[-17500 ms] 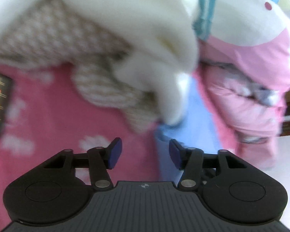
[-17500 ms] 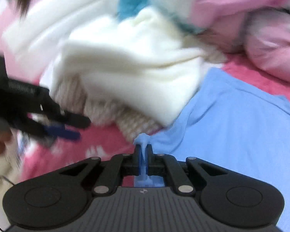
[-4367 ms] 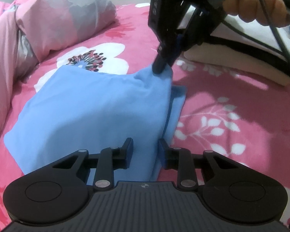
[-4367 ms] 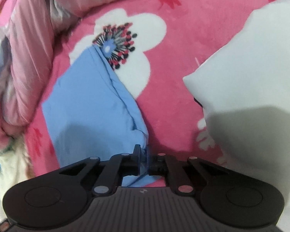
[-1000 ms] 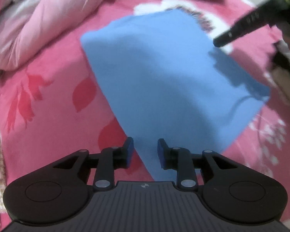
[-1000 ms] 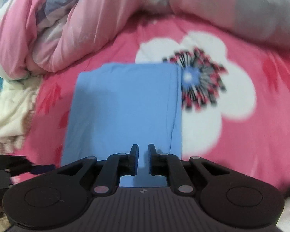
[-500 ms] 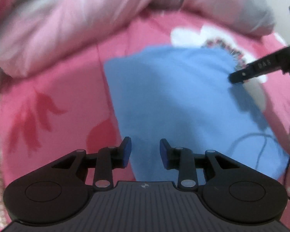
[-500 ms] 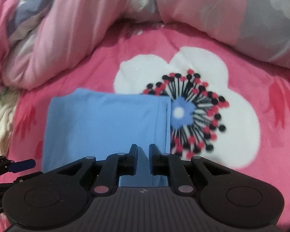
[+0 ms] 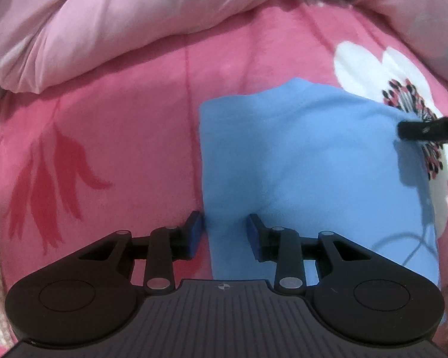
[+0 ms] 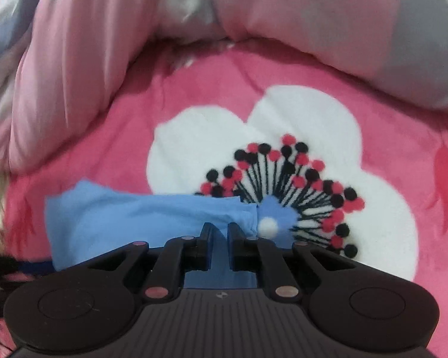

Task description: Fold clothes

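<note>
Pink floral bedding (image 9: pixel 128 137) covers the whole work surface, printed with darker red leaves and one large white flower (image 10: pixel 283 137) whose centre is ringed with black and red dots. Behind it, from 10 o'clock round to 2 o'clock in both views, a pale pink and grey quilt (image 9: pixel 110 21) lies bunched in thick rolls.

On the bedding lies the blue garment (image 9: pixel 307 161), folded into a flat, roughly rectangular shape with a smooth top and a slight bump along its far edge. In the left wrist view it fills the area from 12 to 4 o'clock of centre, and its right side overlaps the white flower. In the right wrist view only its far edge shows as a low band at 9 o'clock, ending just beside the flower's blue centre.

The left gripper (image 9: pixel 224 232) is spread wide, its blue pads either side of the garment's near left edge, clamping nothing. The right gripper (image 10: pixel 219 235) sits over the garment's far right corner, its jaws parted by a narrow gap with blue cloth seen between them, not clamped on it.
</note>
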The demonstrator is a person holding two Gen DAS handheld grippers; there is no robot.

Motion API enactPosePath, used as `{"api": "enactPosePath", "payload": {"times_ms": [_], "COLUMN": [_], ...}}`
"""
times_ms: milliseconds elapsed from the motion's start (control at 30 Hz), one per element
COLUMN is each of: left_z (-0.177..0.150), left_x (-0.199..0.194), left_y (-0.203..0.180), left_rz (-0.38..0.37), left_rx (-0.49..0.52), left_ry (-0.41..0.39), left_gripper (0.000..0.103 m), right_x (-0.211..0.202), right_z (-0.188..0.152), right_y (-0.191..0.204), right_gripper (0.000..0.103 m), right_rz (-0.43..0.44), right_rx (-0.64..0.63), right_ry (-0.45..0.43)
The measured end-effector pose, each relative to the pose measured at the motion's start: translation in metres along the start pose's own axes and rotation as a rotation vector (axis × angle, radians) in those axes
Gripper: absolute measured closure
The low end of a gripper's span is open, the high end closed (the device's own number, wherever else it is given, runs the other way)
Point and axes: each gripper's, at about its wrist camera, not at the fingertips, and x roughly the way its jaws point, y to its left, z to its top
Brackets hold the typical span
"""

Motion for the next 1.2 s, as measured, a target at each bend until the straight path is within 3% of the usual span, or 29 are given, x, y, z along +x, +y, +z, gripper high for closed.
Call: {"api": "enactPosePath", "payload": {"times_ms": [167, 267, 467, 633, 700, 800, 933, 1100, 1200], "left_z": [0.002, 0.001, -0.002, -0.005, -0.006, -0.008, -0.011, -0.015, -0.018], "left_x": [0.003, 0.002, 0.003, 0.004, 0.004, 0.004, 0.003, 0.002, 0.002], "left_y": [-0.003, -0.003, -0.004, -0.003, -0.003, -0.002, -0.001, -0.001, -0.001], "left_rz": [0.027, 0.036, 0.053, 0.066, 0.071, 0.078, 0.094, 0.117, 0.124], "left_rx": [0.001, -0.013, -0.019, -0.024, -0.029, -0.035, -0.042, -0.036, -0.035], "left_ry": [0.028, 0.037, 0.036, 0.033, 0.033, 0.032, 0.030, 0.024, 0.022], "left_gripper": [0.069, 0.069, 0.068, 0.067, 0.067, 0.066, 0.062, 0.061, 0.061], "right_x": [-0.006, 0.009, -0.014, 0.010, 0.011, -0.010, -0.028, -0.006, -0.008], "right_z": [0.006, 0.010, 0.013, 0.013, 0.013, 0.006, -0.011, -0.032, -0.035], "right_y": [0.015, 0.010, 0.020, 0.013, 0.003, 0.013, 0.022, 0.015, 0.012], "right_gripper": [0.091, 0.095, 0.091, 0.094, 0.095, 0.091, 0.091, 0.090, 0.090], "right_rz": [0.008, -0.036, 0.017, -0.007, 0.003, -0.026, 0.035, -0.017, -0.011], "right_rx": [-0.052, -0.041, -0.004, 0.009, 0.079, 0.038, 0.005, 0.025, 0.082], "right_ry": [-0.012, 0.012, -0.036, -0.003, -0.014, -0.061, -0.011, 0.075, 0.053]}}
